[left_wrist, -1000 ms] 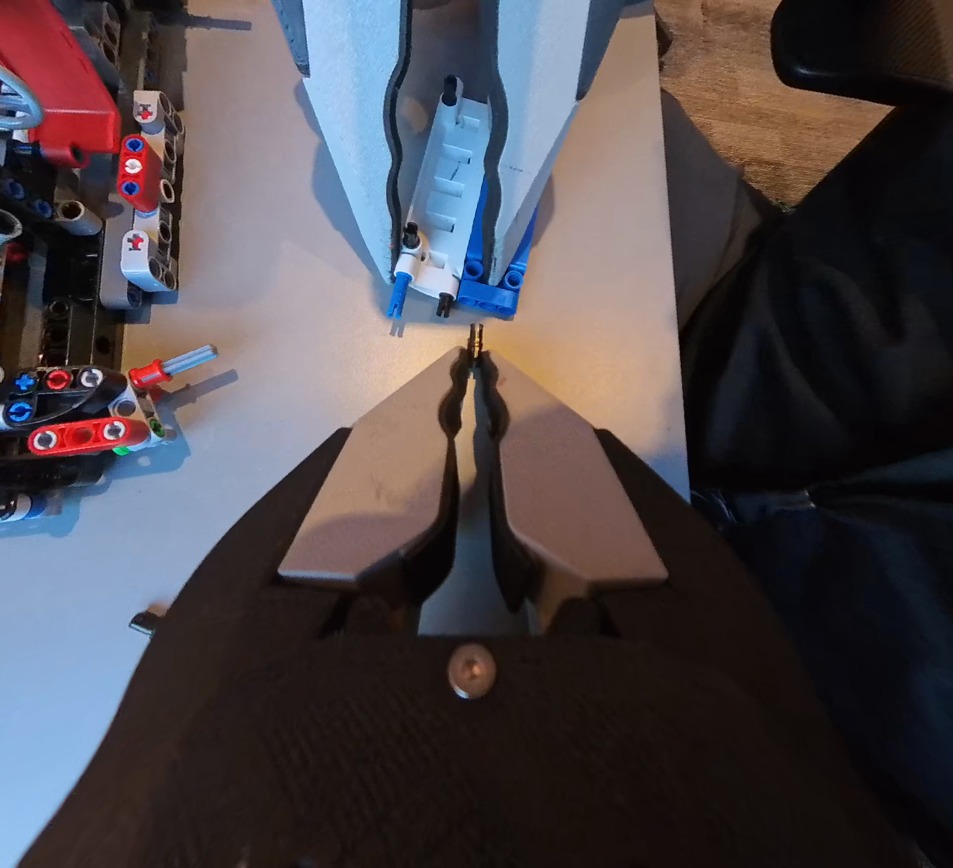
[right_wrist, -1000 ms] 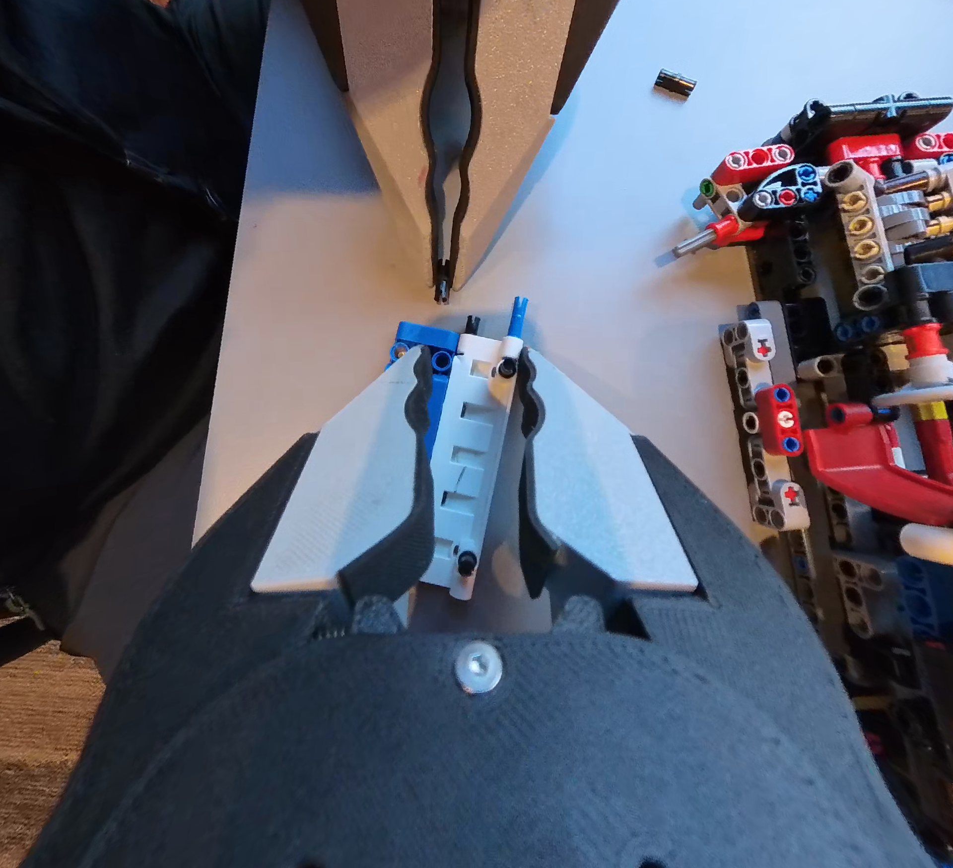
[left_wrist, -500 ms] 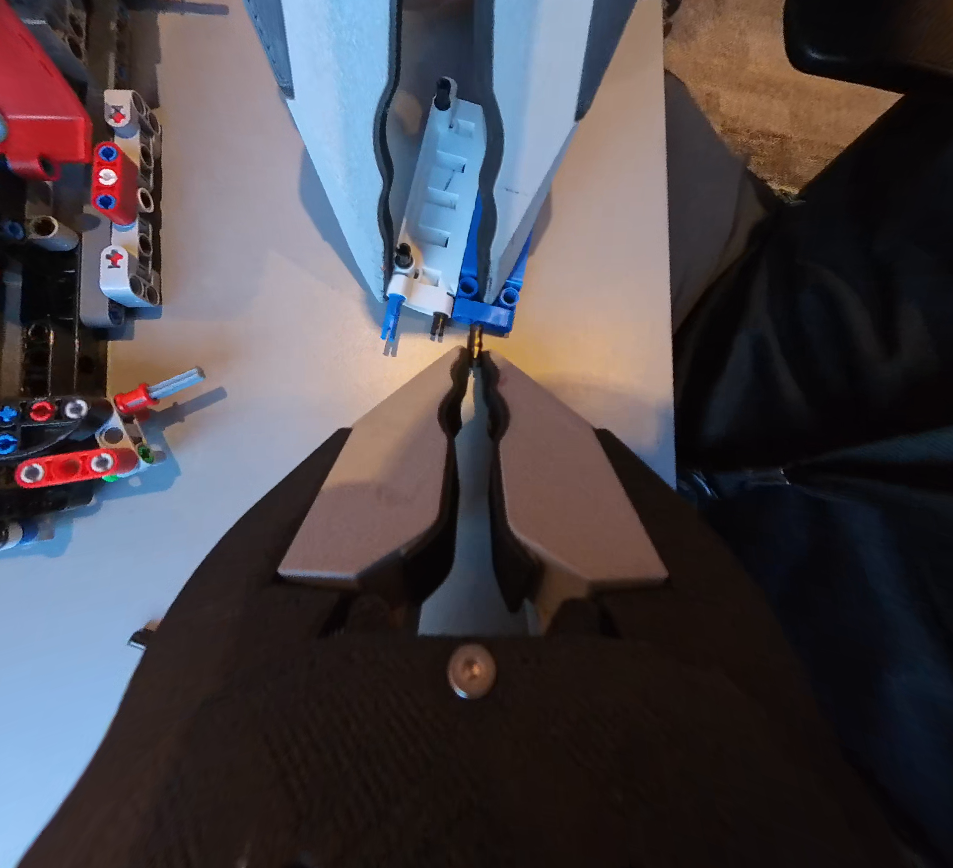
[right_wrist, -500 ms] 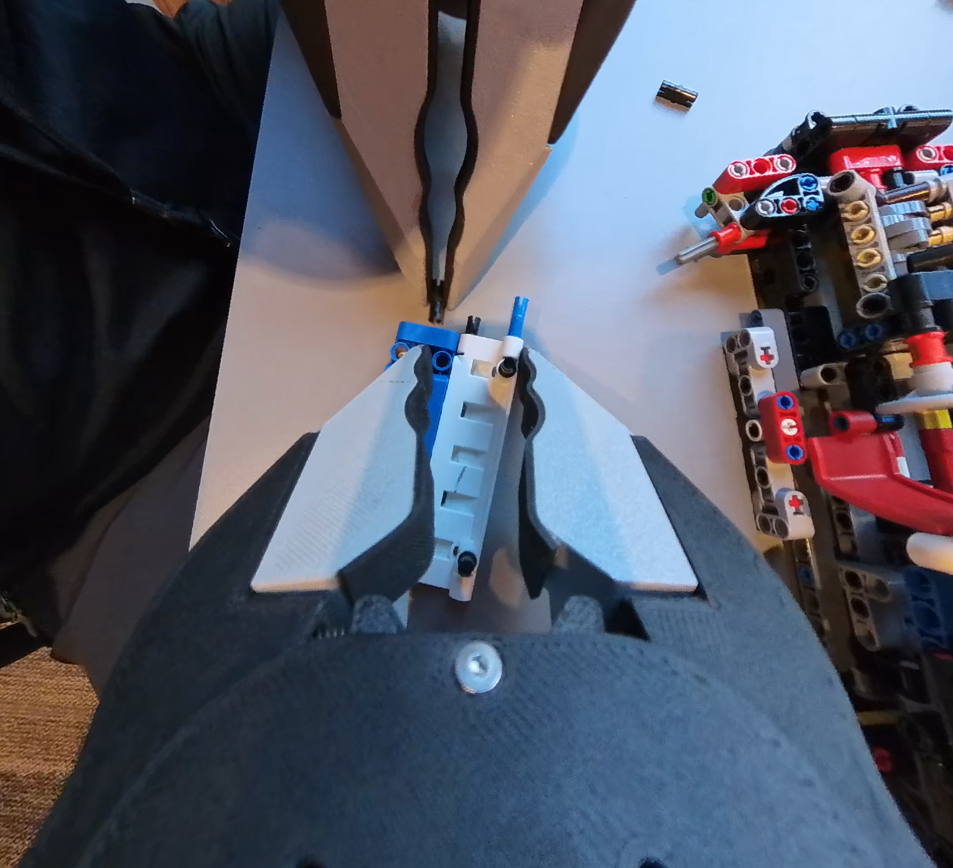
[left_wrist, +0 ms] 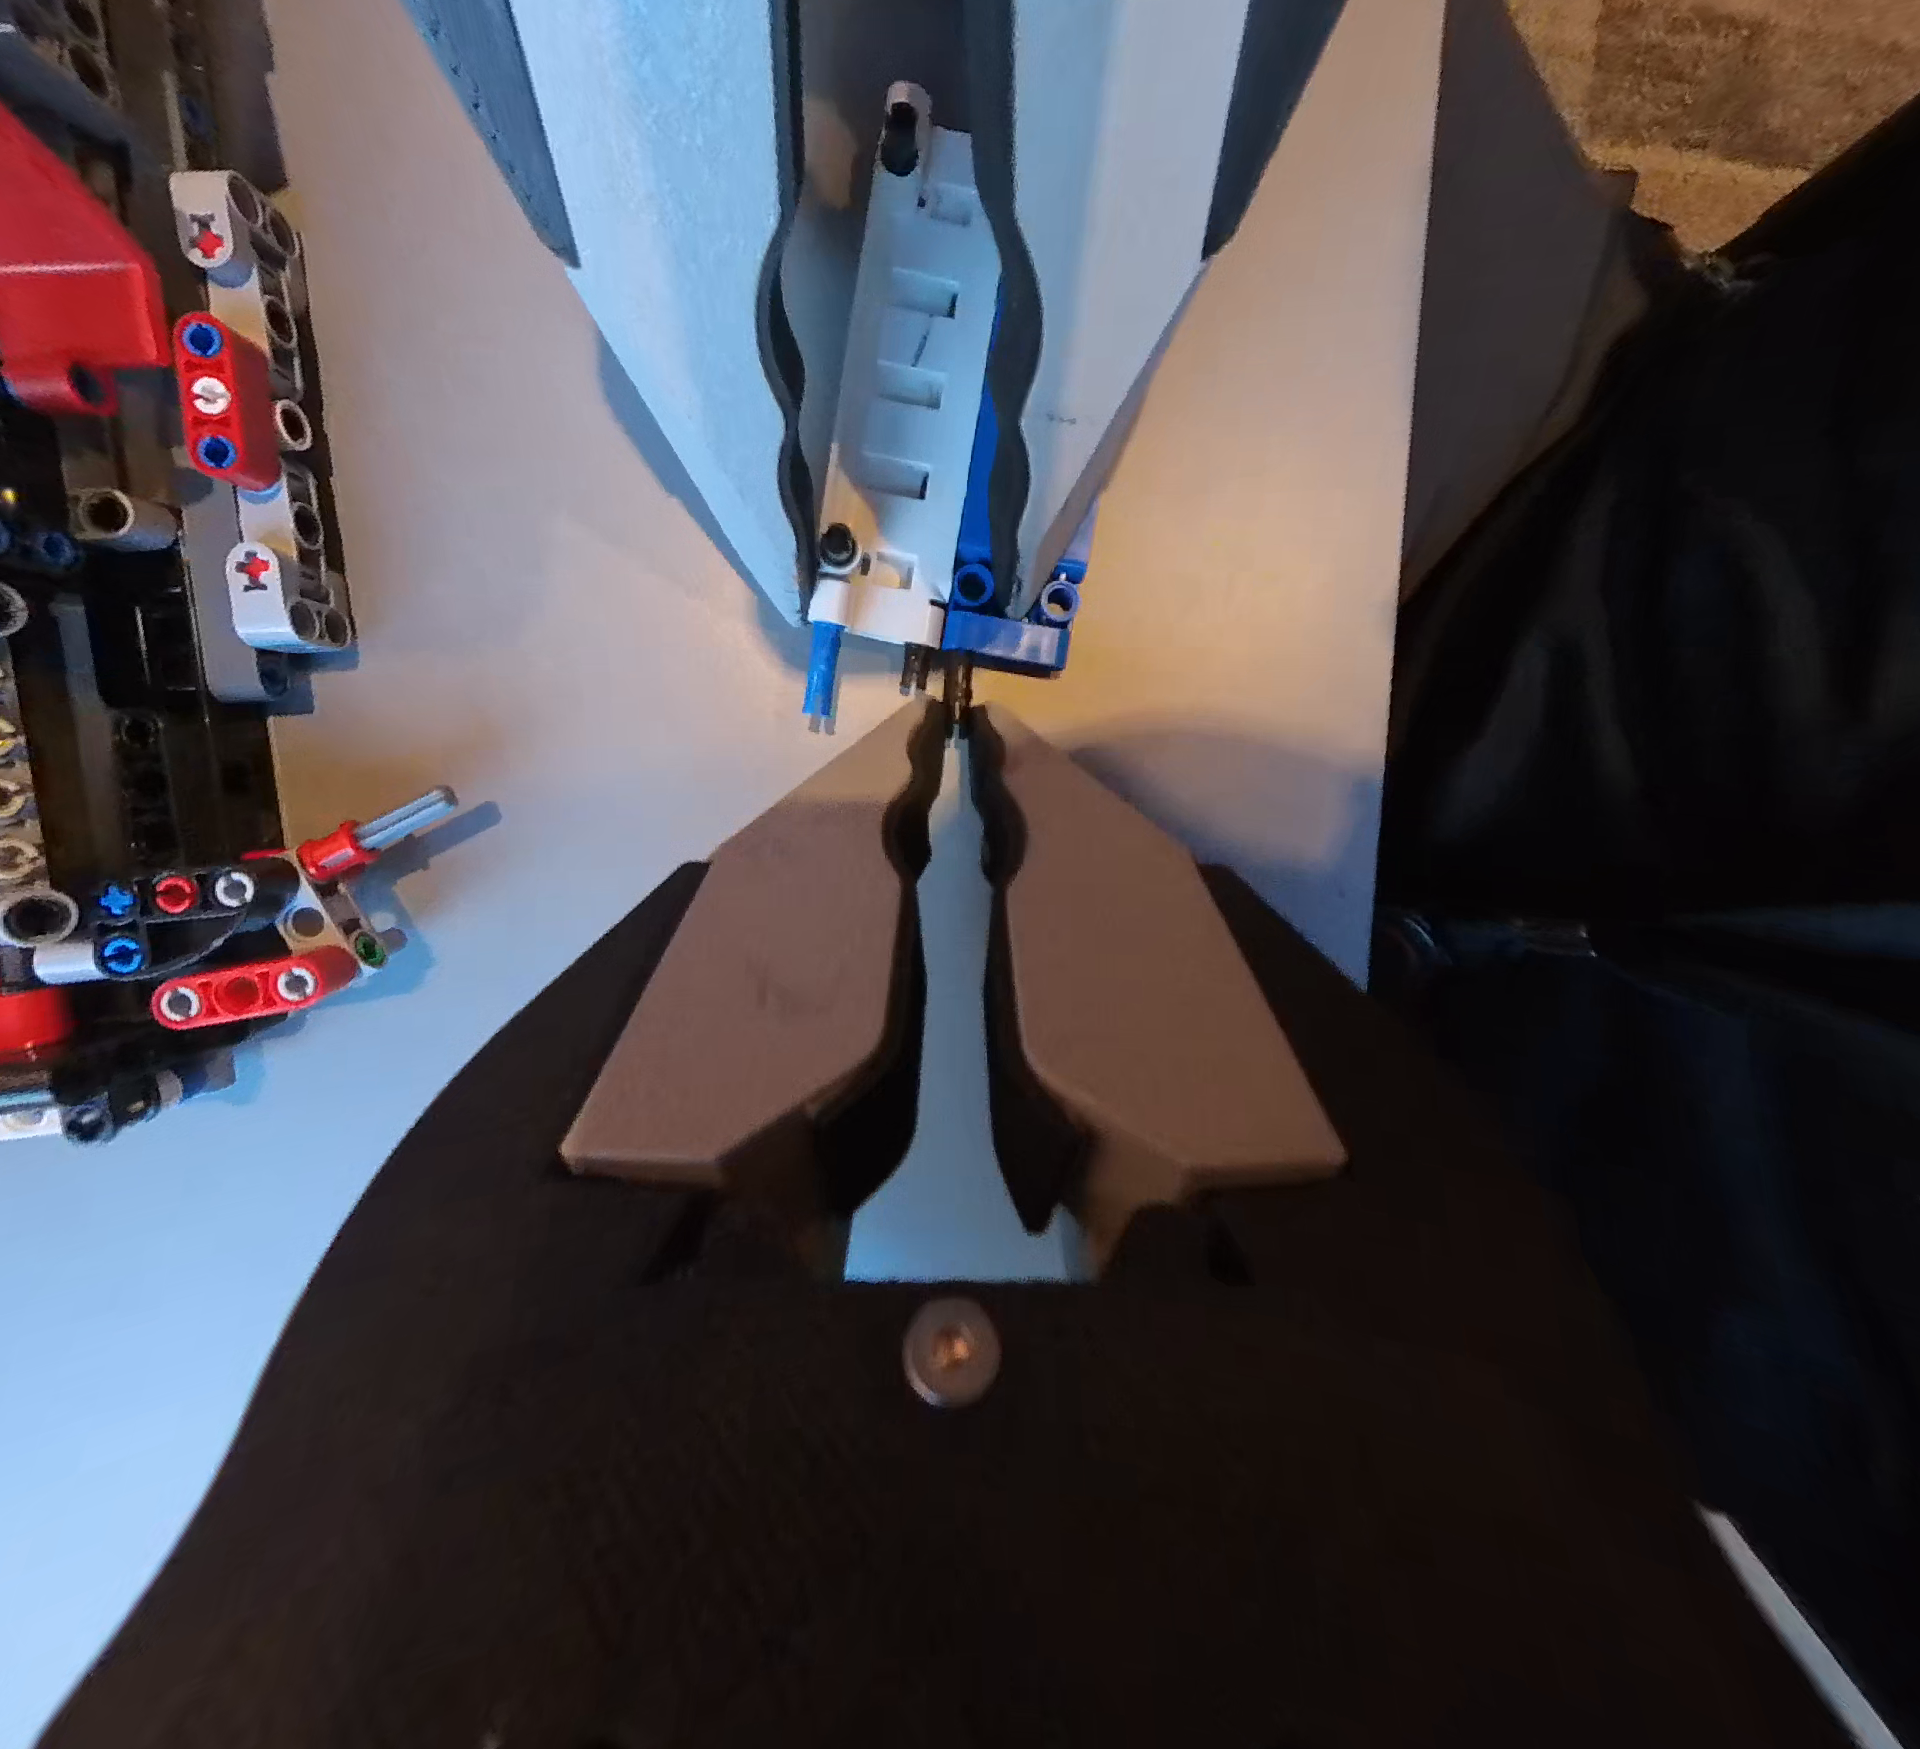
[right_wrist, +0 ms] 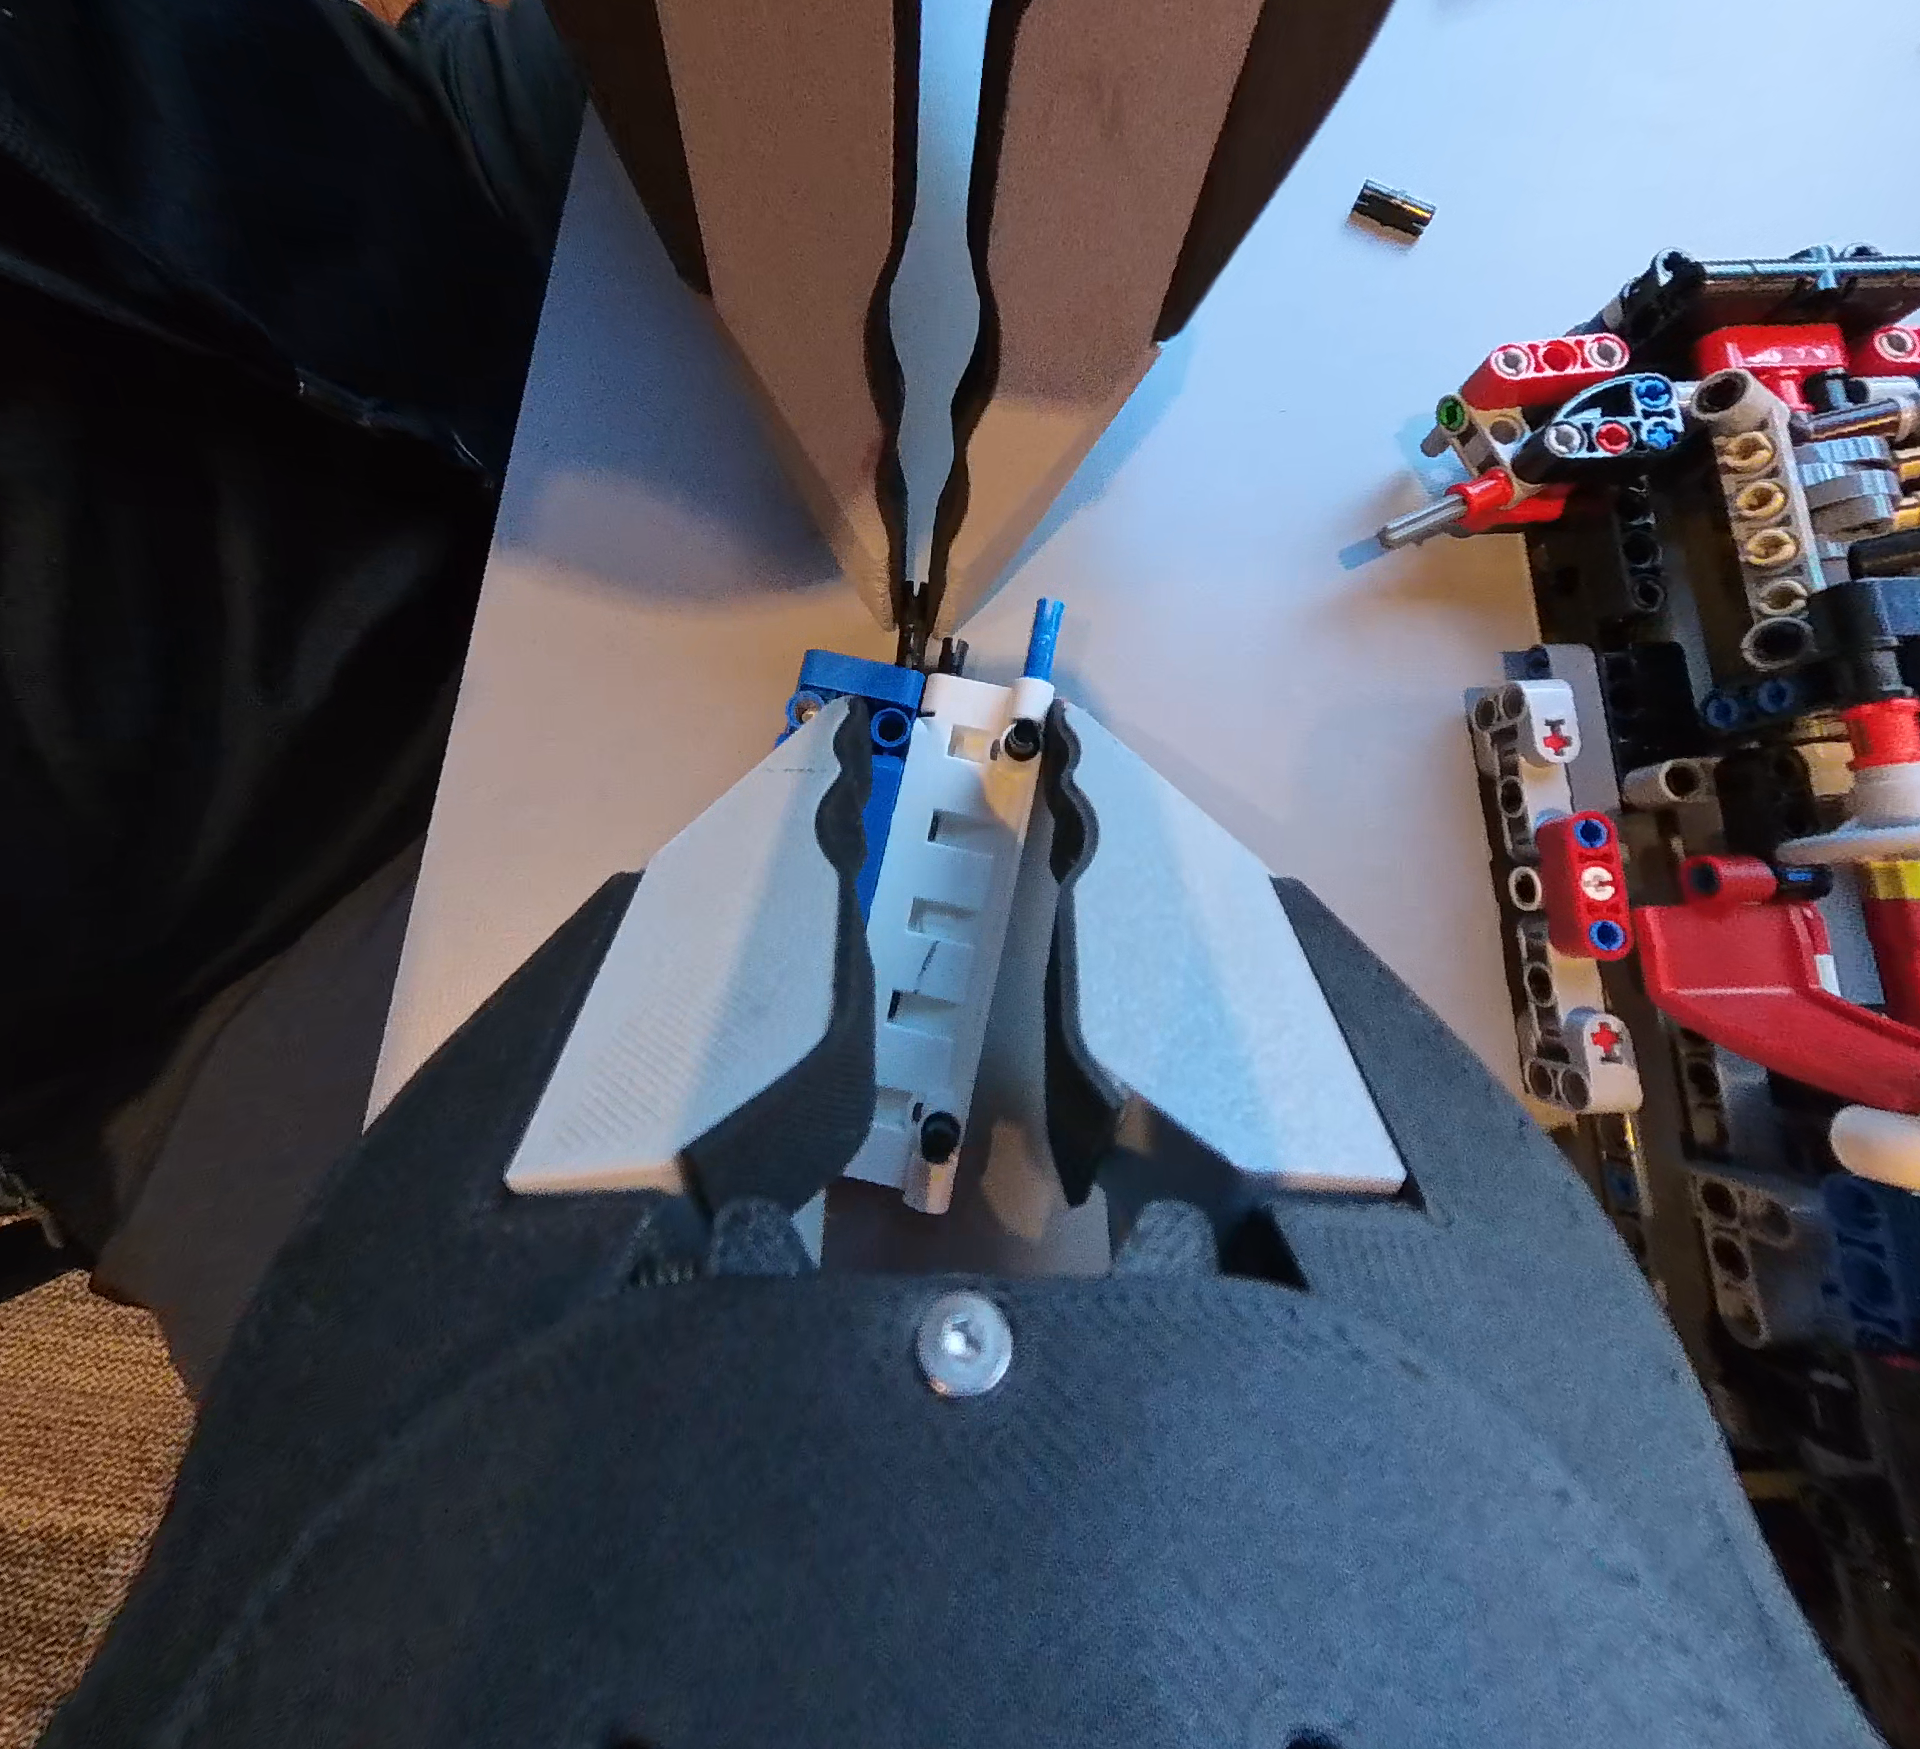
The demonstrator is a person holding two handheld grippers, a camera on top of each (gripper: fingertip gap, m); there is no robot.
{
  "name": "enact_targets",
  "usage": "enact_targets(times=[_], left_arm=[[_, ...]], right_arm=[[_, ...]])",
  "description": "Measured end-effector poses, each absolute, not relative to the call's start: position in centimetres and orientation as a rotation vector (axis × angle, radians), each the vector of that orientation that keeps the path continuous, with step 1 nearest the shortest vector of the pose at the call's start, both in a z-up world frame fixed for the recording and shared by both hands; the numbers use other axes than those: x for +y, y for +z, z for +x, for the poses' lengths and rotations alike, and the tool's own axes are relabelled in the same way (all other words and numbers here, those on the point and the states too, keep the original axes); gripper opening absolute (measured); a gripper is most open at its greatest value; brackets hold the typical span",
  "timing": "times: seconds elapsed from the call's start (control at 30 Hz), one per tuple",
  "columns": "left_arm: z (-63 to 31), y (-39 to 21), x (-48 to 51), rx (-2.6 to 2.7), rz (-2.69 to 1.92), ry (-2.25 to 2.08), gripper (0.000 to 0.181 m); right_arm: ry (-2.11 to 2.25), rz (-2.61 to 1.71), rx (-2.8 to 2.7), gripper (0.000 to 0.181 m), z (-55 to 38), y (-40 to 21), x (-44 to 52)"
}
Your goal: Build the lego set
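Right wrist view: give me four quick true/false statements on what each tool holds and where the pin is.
1. The right tool is shut on the white and blue subassembly. True.
2. The left tool is open and holds nothing. False: it pinches a small black pin at its tips.
3. The pin meets the blue beam at the subassembly's far end. True.
4. The big red and black model is in the left tool. False: it sits on the table, off to the right.
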State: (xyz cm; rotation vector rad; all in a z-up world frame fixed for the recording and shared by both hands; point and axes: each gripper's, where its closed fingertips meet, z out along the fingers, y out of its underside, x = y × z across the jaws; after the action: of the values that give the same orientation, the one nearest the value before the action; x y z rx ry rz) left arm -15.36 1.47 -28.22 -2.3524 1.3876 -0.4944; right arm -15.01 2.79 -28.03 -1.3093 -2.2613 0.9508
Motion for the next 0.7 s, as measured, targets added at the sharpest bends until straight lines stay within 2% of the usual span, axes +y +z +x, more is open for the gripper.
enact_targets(times=[0.7], left_arm=[[-15.2,-28.18,1.4,1.453,-2.32,-0.548,0.001]], right_arm=[[1.038,-1.306,-2.194,0.031,-14.98,-27.51,2.7]])
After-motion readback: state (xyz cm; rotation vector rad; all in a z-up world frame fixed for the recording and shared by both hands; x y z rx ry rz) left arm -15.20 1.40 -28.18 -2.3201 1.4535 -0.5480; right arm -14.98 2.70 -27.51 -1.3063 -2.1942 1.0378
